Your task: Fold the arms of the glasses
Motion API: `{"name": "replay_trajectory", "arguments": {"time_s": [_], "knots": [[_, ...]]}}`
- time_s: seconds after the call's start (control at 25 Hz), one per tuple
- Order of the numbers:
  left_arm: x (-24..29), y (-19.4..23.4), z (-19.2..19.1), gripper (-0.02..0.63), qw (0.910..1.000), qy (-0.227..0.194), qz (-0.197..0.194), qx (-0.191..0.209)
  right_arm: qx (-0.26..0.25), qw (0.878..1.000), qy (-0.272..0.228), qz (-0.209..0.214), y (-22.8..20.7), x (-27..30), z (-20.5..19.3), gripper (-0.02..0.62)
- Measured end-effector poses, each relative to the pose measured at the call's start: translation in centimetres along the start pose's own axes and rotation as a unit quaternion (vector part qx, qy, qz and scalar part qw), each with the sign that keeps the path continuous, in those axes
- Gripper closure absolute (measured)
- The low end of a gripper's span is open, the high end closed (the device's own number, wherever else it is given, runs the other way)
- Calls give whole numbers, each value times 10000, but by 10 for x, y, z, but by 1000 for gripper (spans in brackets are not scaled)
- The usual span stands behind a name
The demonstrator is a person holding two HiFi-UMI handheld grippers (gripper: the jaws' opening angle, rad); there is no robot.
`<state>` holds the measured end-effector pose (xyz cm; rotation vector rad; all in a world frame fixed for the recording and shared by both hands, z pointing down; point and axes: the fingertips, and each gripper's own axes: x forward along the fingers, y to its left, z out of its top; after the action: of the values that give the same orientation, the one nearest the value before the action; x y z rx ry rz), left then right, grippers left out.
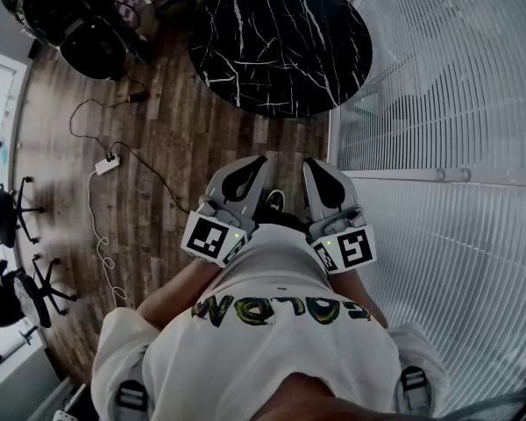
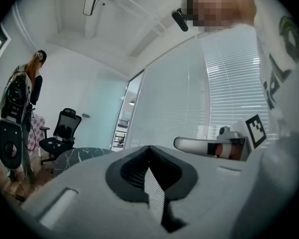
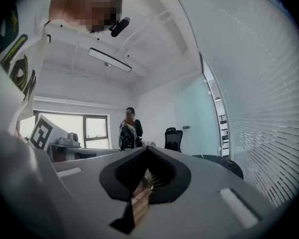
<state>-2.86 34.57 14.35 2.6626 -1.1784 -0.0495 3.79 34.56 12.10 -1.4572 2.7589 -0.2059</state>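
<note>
No glasses show in any view. Both grippers are held side by side close against the person's chest and point level, out over the floor. In the head view my left gripper [image 1: 259,163] and my right gripper [image 1: 316,167] are grey shells with marker cubes behind them. Seen from its own view, the left gripper [image 2: 149,148] has its jaws meeting at the tip with nothing between them. My right gripper [image 3: 148,148] looks the same in its view, jaws together and empty.
A round black marble table [image 1: 280,42] stands ahead on the wooden floor. White blinds [image 1: 456,103] line the right side. A power strip with cable [image 1: 107,165] lies at left near office chairs [image 1: 9,213]. Another person [image 3: 129,128] stands far off.
</note>
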Motion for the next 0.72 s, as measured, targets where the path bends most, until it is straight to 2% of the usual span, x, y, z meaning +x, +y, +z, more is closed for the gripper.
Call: {"name": "replay_trajectory", "arguments": {"time_s": [0.28, 0.48, 0.72], "knots": [[18, -14, -6, 604, 9999, 49, -132, -56, 140, 9999, 7, 34, -14, 0, -3, 594], [32, -19, -8, 604, 9999, 84, -87, -109, 355, 9992, -166, 126, -29, -6, 4, 592], [54, -39, -14, 604, 9997, 102, -78, -210, 399, 9991, -91, 72, -56, -21, -1, 592]]}}
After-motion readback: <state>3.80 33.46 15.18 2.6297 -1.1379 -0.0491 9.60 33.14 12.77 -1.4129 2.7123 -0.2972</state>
